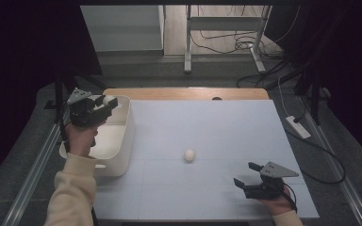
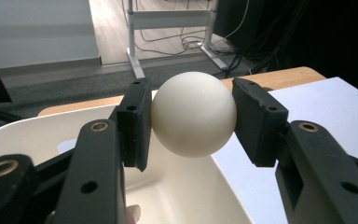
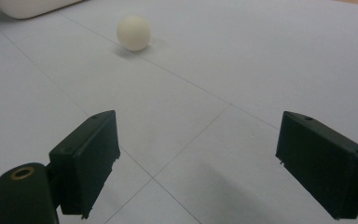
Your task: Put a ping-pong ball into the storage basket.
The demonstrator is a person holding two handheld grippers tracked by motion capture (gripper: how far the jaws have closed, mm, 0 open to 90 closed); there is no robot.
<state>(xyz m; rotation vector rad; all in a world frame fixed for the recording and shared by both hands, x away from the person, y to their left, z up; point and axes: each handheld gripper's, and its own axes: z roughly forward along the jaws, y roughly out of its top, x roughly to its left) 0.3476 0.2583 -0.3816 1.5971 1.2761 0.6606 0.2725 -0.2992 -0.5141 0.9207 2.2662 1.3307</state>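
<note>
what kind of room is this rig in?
Probably a lab or office test area: a white-covered table set up for ball-handling, bare desk legs behind it, loose cables on the floor, dark curtains at the sides.

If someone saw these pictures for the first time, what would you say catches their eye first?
Most likely the white ball clamped between the jaws of the left gripper, held over the white tub at the left edge of the table. Next, a second white ball lying alone in the middle of the pale tabletop. The right gripper waits open near the front right corner, pointing toward that loose ball.
</note>
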